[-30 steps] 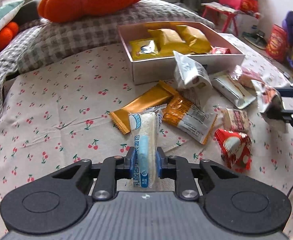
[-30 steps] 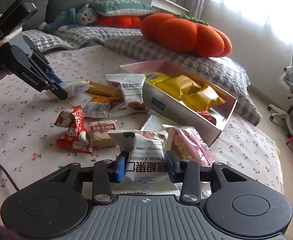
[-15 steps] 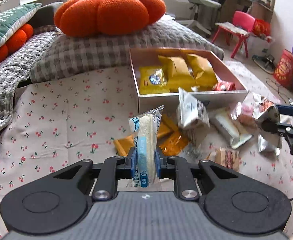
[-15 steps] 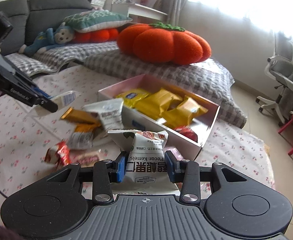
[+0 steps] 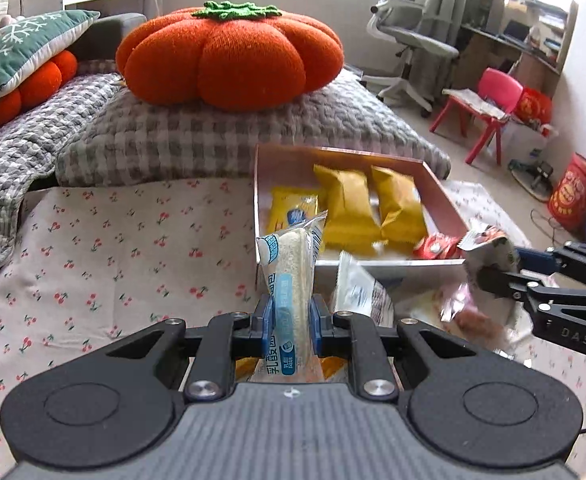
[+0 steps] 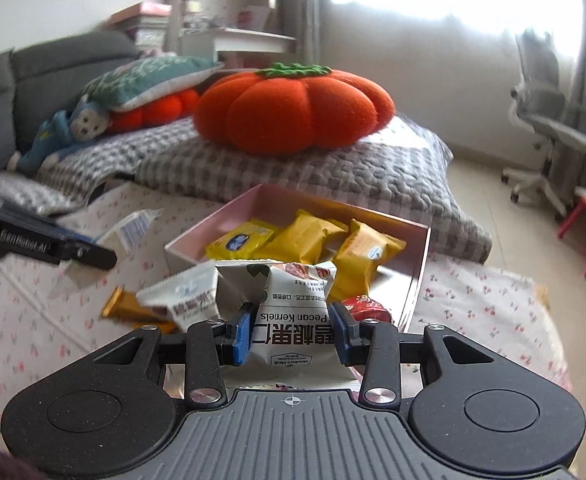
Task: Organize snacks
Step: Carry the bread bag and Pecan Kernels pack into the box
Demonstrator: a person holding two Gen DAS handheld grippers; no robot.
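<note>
Left gripper [image 5: 291,330] was clamped on a white-and-blue snack pack [image 5: 293,280], blue pads pressed to both sides. The pack stood upright between the fingers at centre frame, its sealed top edge overlapping the near wall of the pink box [image 5: 439,192] in the picture.

Right gripper [image 6: 291,334] was closed on a white pecan kernels packet [image 6: 293,308], held across its width; the print read upside down in the right wrist view. The packet sat at lower centre, in front of the box's near corner.

The box lay on the cherry-print cloth [image 5: 113,248], centre right in the left wrist view. Inside it: three yellow packs [image 5: 349,208] side by side and a red wrapper [image 5: 437,246] at the near right corner.

Loose snacks lay on the cloth below the box: a white packet [image 6: 187,296] and a gold bar [image 6: 123,308], lower left of the right wrist view.

An orange pumpkin cushion [image 5: 229,52] sat on the grey checked blanket [image 5: 197,140], upper centre.
</note>
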